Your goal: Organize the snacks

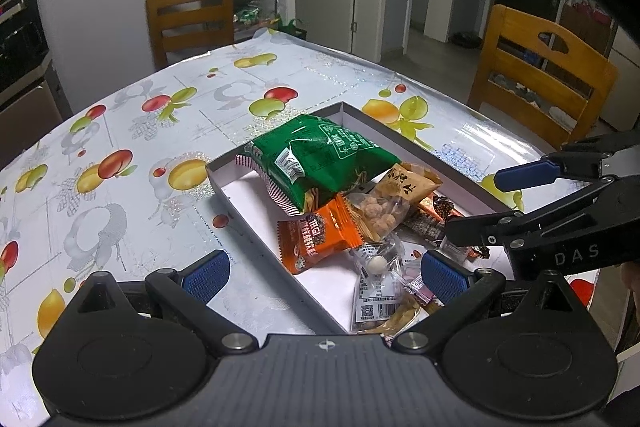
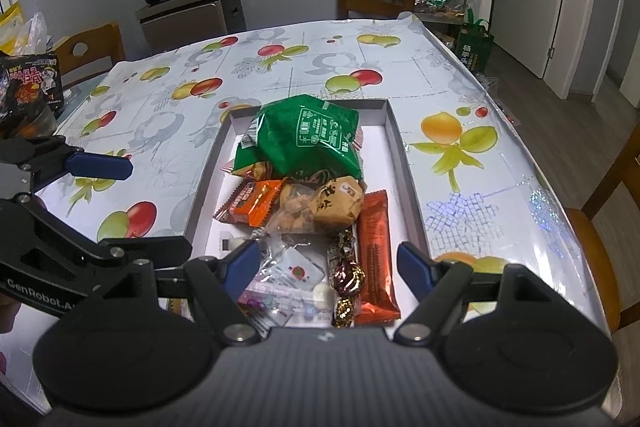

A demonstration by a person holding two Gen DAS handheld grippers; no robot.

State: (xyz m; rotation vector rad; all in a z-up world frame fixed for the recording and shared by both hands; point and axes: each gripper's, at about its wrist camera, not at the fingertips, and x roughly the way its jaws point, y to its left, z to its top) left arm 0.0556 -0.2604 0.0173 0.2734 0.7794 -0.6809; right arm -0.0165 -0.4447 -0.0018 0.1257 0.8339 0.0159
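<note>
Left-wrist view, from left to right. The worktop (image 1: 132, 131), under a glossy cloth printed with fruit, fills the left half. The left tongs (image 1: 324, 277) stand released, blue pads wide apart and nothing between them: the left pad is over the cloth, the right pad over the near end of a shallow cardboard tray (image 1: 236, 205). The tray holds the snacks in a loose pile. A large green snack bag (image 1: 320, 155) lies at the far end, partly over an orange packet (image 1: 316, 241) and a clear packet of round brown balls (image 1: 386, 209). Small clear sachets lie nearest the camera. At the right edge, the right tongs (image 1: 484, 205) reach in above the tray's right side, jaws apart, gripping nothing. Two wooden chairs stand beyond the worktop.

Right-wrist view, from left to right. A black instant-noodle pack (image 2: 34, 81) stands at the far left edge. The left tongs (image 2: 156, 207) enter from the left beside the tray's left wall, jaws apart and empty. The right tongs (image 2: 328, 265) are released over the tray's near end. Between and beyond their pads lie clear sachets (image 2: 290, 273), foil-wrapped candies (image 2: 348, 277) and a long orange bar (image 2: 374, 255) against the tray's right wall (image 2: 404, 163). All snacks lie inside the tray.
</note>
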